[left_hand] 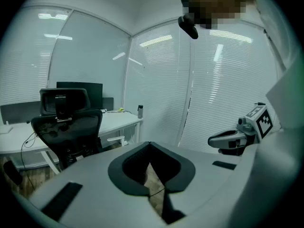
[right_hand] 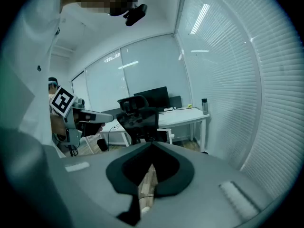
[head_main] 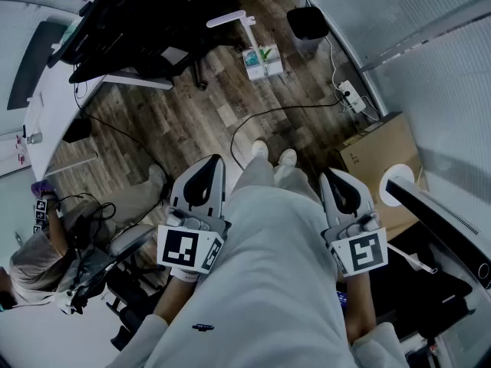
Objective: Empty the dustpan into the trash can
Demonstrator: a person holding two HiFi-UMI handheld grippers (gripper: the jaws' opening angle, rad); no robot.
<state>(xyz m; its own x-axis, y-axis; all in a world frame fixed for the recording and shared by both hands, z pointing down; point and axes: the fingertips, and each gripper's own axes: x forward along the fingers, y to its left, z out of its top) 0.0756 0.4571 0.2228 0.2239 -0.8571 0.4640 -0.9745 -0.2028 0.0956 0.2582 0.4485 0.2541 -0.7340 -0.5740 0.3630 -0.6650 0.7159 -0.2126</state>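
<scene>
I hold both grippers level at my waist, one on either side of my legs. The left gripper (head_main: 213,162) (left_hand: 150,144) is shut with nothing in it. The right gripper (head_main: 333,175) (right_hand: 152,145) is likewise shut and empty. A black trash can (head_main: 307,23) stands on the wooden floor far ahead, by the glass wall. A white long-handled thing with a white and green base (head_main: 261,61), apparently the dustpan, sits on the floor just left of the can. Both grippers are well short of it. Each gripper view looks across the office, with no dustpan or can in sight.
A black office chair (head_main: 126,18) and a white desk (head_main: 47,102) fill the far left. A black cable (head_main: 270,113) runs over the floor to a power strip (head_main: 353,96). A cardboard box (head_main: 381,162) lies at the right. Another person (head_main: 37,263) sits at lower left.
</scene>
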